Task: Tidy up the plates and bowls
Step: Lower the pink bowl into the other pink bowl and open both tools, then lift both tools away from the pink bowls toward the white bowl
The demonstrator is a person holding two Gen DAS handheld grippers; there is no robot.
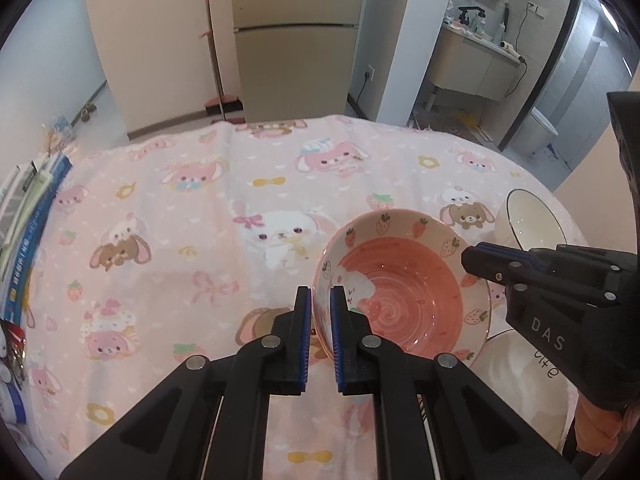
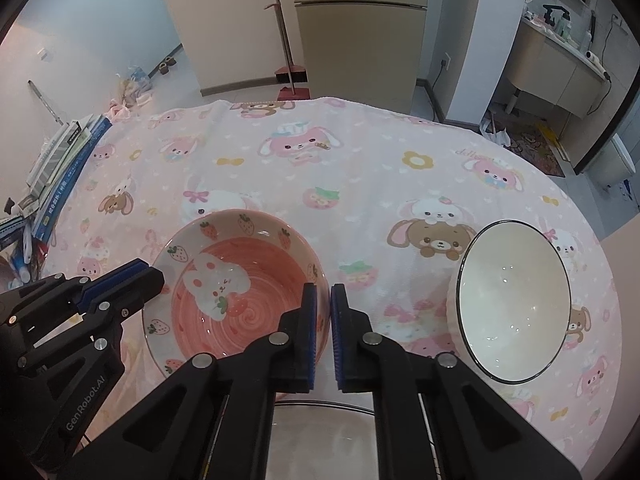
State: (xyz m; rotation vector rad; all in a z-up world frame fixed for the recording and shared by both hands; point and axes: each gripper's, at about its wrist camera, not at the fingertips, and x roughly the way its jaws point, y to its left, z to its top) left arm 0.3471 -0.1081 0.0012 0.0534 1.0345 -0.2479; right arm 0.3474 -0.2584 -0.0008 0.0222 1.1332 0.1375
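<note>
A home, pink cartoon-bunny tablecloth [image 2: 360, 168], tall beige fridge [image 1: 298, 36], red-handled broom [image 1: 214, 56], open bathroom with beige vanity [image 1: 468, 64]

- Left tongs [image 1: 320, 300]: matte black angular frame; blue ribbed pads lining the fingers; round silver screws at the joints; white "GenRobot.AI" lettering on the housing
- Right tongs [image 2: 323, 300]: same black frame, blue pads, silver screws; white "DAS" lettering
</note>
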